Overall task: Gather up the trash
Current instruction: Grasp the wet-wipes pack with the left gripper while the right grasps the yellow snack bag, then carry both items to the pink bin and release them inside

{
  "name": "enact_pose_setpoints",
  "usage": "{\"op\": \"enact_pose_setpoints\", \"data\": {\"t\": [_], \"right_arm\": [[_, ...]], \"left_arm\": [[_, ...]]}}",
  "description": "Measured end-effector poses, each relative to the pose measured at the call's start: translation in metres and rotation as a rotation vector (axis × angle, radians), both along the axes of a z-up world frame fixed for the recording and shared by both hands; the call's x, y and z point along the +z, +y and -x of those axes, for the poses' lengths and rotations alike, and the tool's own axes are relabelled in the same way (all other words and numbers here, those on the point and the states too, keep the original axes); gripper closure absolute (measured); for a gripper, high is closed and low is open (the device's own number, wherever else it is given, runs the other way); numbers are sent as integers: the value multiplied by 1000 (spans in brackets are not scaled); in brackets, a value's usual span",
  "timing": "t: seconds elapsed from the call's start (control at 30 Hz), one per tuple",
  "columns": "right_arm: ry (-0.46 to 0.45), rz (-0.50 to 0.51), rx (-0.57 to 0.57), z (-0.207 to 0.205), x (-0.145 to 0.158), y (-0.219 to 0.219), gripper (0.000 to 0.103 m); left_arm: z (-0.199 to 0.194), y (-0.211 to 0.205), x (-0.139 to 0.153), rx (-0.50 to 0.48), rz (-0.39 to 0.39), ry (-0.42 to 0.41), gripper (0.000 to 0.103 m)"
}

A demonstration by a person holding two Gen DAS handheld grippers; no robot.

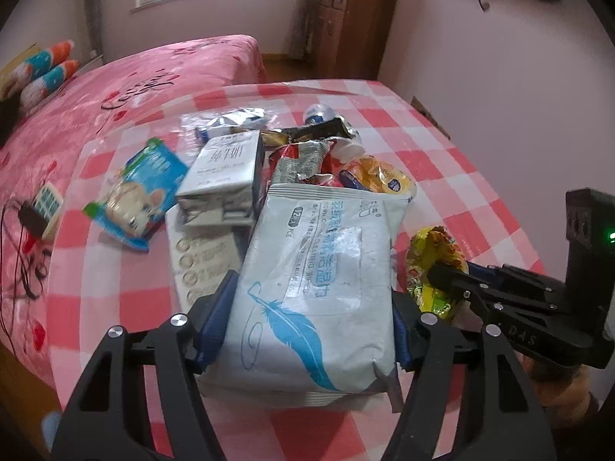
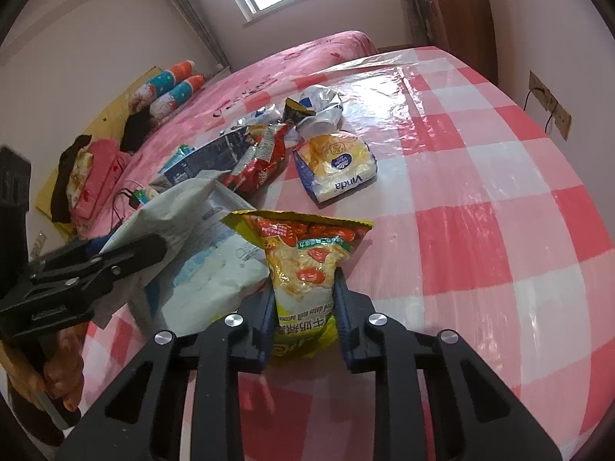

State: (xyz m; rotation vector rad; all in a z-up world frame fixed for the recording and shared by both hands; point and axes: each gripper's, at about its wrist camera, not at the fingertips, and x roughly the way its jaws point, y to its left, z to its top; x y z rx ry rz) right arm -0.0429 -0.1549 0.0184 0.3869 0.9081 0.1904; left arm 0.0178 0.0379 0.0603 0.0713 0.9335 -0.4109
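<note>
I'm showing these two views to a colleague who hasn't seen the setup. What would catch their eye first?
Probably the white wet-wipes pack with its blue feather, filling the foreground between the left gripper fingers. Next, the yellow snack bag pinched in the right gripper beside it. Behind both, a heap of wrappers and a milk carton sits on the red-and-white checked tablecloth.

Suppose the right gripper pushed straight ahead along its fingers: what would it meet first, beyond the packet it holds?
Probably the checked tablecloth just past the yellow snack packet in the right gripper; the Vinda tissue pack lies farther on, though depth is uncertain.
</note>
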Motion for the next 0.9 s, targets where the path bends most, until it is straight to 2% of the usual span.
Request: {"op": "enact_pose_setpoints", "data": {"t": [0.47, 0.7, 0.9], "right_arm": [[-57, -34, 40, 30, 32, 20, 77], [-43, -108, 111, 40, 39, 45, 77], [-19, -180, 221, 46, 43, 86, 77]], "left_arm": [[64, 58, 22, 92, 194, -58, 35], [95, 95, 21, 162, 229, -75, 35], [126, 134, 21, 240, 233, -98, 35]]}}
